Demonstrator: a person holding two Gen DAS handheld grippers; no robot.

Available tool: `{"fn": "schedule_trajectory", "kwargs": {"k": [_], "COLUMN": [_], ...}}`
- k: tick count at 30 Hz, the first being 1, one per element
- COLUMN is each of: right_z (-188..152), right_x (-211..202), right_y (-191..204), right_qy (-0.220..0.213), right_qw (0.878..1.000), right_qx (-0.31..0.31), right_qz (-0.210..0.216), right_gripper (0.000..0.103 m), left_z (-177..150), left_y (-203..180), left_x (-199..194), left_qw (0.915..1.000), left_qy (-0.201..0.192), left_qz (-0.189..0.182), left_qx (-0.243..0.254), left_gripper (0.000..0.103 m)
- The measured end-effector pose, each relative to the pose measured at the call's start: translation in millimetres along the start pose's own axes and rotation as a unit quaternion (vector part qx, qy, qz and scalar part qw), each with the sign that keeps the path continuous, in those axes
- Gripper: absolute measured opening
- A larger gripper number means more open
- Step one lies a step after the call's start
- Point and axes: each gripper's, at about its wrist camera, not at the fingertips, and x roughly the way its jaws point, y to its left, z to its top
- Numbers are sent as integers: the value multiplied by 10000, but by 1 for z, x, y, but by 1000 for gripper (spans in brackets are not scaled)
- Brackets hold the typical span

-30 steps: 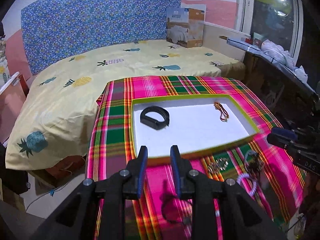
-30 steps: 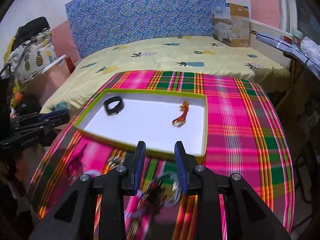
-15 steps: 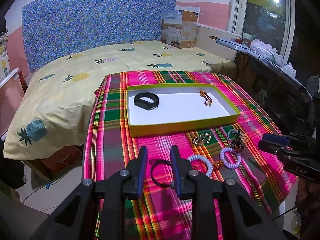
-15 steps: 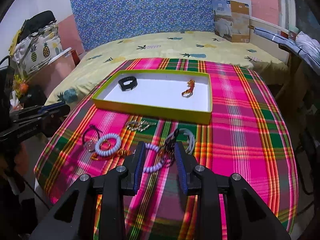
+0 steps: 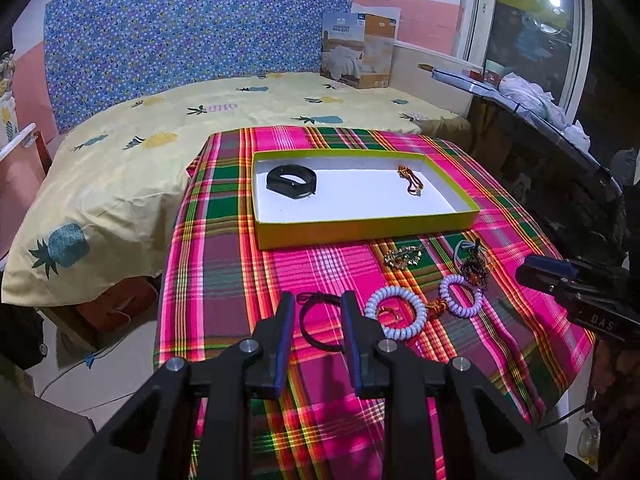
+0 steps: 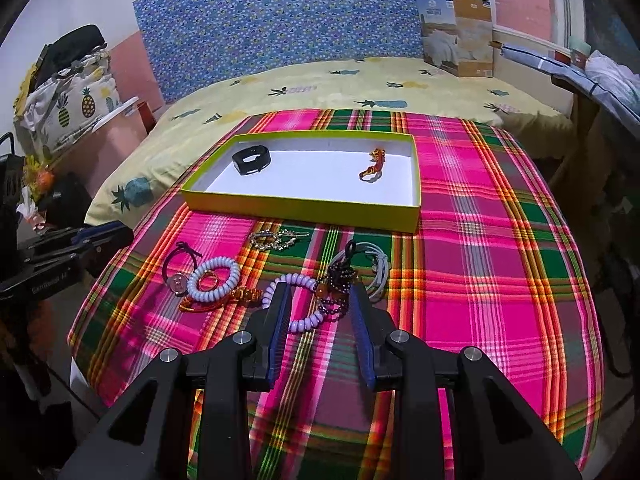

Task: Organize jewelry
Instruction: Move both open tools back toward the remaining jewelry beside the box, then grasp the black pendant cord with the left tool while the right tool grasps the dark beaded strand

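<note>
I see the table [image 6: 480, 208] with the green tray [image 6: 304, 210] already keeping a black band [image 6: 251, 159]. Loose bracelets [image 6: 212, 278] lie before it, so both tongs, left [image 5: 318, 312] and right [image 6: 320, 300], hang open and empty above them.

A wristband [image 6: 252, 159] lies in the tray [image 6: 304, 208], bracelets [image 6: 214, 279] before it.

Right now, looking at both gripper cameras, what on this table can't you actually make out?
- Black hair tie, left wrist view: its near loop is crossed by the left gripper.
- Lilac coil bracelet, right wrist view: part is behind the right gripper.
- Dark beaded piece, right wrist view: tangled with the white cord; one item or several, unclear.
- Orange trinket in the box: too small to identify.
</note>
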Motion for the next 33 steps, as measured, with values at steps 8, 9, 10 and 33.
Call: {"fn": "schedule_trajectory", "kwargs": {"k": [8,9,10,33], "right_z": [-2,-3,-3,11], "right_x": [6,8,8,66], "right_y": [-5,-5,-6,-15], "right_qy": [60,68,71,434], "right_qw": [10000,9999,9999,9990], "right_qx": [65,78,89,91], "right_qz": [-16,-29,-34,-61], "right_gripper": [31,31,31,31], "left_z": [-11,-11,-12,-15], "left_y": [-9,-10,-10,-2], "left_x": [10,11,13,27], "left_qw": [9994,9994,9993,9989], "left_qy": [201,231,260,366], "left_qz": [-240,-235,-231,-284], "left_qx": [124,130,135,4], "left_gripper": [24,24,25,34]}}
